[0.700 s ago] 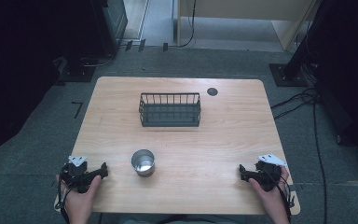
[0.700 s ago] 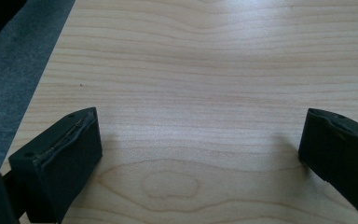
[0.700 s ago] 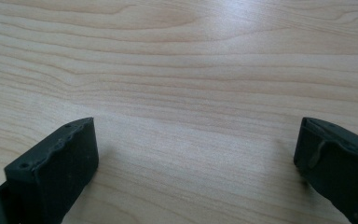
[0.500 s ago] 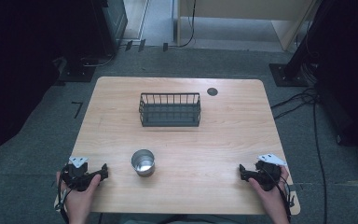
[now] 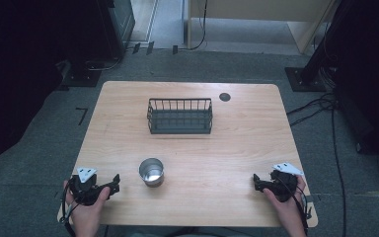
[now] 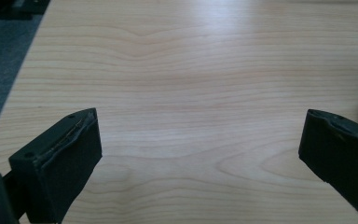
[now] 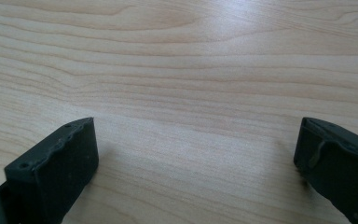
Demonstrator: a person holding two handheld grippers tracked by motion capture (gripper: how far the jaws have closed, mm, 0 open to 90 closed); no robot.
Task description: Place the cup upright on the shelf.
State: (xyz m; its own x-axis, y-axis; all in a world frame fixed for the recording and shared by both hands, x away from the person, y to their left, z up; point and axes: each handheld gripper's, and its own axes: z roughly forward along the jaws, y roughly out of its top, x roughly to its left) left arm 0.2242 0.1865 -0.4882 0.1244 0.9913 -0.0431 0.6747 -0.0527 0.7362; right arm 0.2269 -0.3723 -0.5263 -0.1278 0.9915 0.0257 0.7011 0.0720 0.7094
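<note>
In the lower left of the high view, the left gripper (image 5: 113, 183) has edged a little to the right, towards the cup (image 5: 151, 172). Its grey plate (image 5: 86, 173) now sits a touch further right than it did half a second ago, and the left hand (image 5: 86, 207) has come along with it. The gap between gripper and cup is slightly narrower, though the two are still apart. The shift is small, with no rise or drop that can be made out.

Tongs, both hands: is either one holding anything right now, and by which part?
Nothing is held. The left tongs and right tongs both stand open over bare table, apart from the metal cup.
</note>
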